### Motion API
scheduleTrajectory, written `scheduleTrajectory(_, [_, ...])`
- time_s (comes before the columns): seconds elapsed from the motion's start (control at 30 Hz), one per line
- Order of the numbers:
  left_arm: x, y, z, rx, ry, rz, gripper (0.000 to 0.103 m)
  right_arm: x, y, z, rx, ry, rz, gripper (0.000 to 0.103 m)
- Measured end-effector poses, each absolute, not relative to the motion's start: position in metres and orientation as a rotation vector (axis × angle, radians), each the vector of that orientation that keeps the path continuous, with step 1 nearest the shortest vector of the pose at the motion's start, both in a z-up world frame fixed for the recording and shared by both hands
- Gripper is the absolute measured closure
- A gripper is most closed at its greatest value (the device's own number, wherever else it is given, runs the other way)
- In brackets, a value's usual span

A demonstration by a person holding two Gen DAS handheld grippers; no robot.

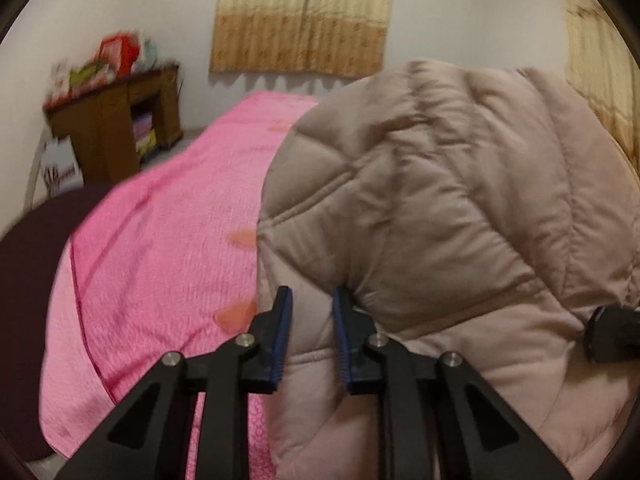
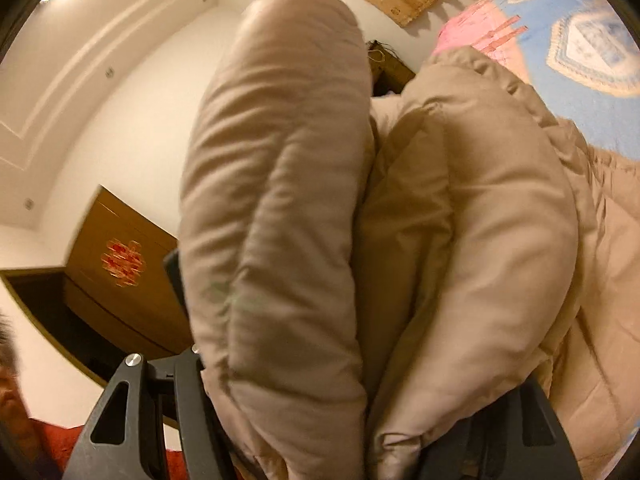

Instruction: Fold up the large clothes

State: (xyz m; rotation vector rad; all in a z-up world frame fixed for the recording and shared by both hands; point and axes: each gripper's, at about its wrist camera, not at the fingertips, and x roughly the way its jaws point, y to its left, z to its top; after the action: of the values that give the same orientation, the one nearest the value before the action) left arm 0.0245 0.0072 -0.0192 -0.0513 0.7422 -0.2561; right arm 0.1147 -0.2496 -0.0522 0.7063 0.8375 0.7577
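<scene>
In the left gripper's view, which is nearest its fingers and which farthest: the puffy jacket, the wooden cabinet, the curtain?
From the left gripper:
1. Puffy jacket, touching the fingertips, right.
2. Wooden cabinet, far left, beside the pink bed.
3. Curtain, on the back wall, top centre.

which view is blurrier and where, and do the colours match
Left wrist: shelf and bedspread edge smeared, gripper sharp, pinkish cast. Right wrist: jacket soft and motion-blurred, cabinet smeared, warmer yellow cast. Both bend straight lines at the rim.
</scene>
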Motion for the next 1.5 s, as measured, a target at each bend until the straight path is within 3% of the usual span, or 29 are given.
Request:
scheduleTrajectory(0.03, [0.027,0.011,-0.022,-0.068,0.749,-0.257,0.056,0.114,-0.253,-0.055,0.701,0.843,0.737,0.041])
scheduleTrajectory(0.07, [0.03,0.019,-0.026,-0.085,0.756,-0.24,0.023,0.113,-0.261,-0.06,0.698,0.849,0.701,0.042])
scheduleTrajectory(0.13, [0.04,0.033,-0.035,-0.126,0.764,-0.236,0.0,0.105,-0.274,-0.076,0.715,0.867,0.63,0.042])
scheduleTrajectory(0.43, [0.092,0.001,-0.082,-0.292,0.963,-0.515,0.0,0.082,-0.322,-0.127,0.913,0.868,0.557,0.042])
scheduleTrajectory(0.53, [0.113,0.002,-0.116,-0.525,1.07,-0.639,0.0,0.069,-0.325,-0.144,1.0,0.858,0.578,0.042])
scheduleTrajectory(0.63, [0.112,0.003,-0.132,-0.65,1.038,-0.74,0.016,0.071,-0.325,-0.155,1.022,0.849,0.589,0.042])
scheduleTrajectory(0.77, [0.094,-0.003,-0.111,-0.551,0.893,-0.784,0.038,0.074,-0.306,-0.156,0.969,0.882,0.643,0.041])
scheduleTrajectory(0.97, [0.082,0.01,-0.069,-0.546,0.75,-0.856,0.042,0.061,-0.271,-0.141,1.124,0.802,0.912,0.041])
scheduleTrajectory(1.17, [0.07,0.082,-0.012,-0.495,0.585,-0.719,0.042,0.083,-0.19,-0.105,1.116,0.776,1.155,0.041])
scheduleTrajectory(1.5, [0.038,0.272,0.033,-0.461,0.435,-0.215,0.042,0.179,0.106,-0.047,0.894,0.965,1.575,0.041])
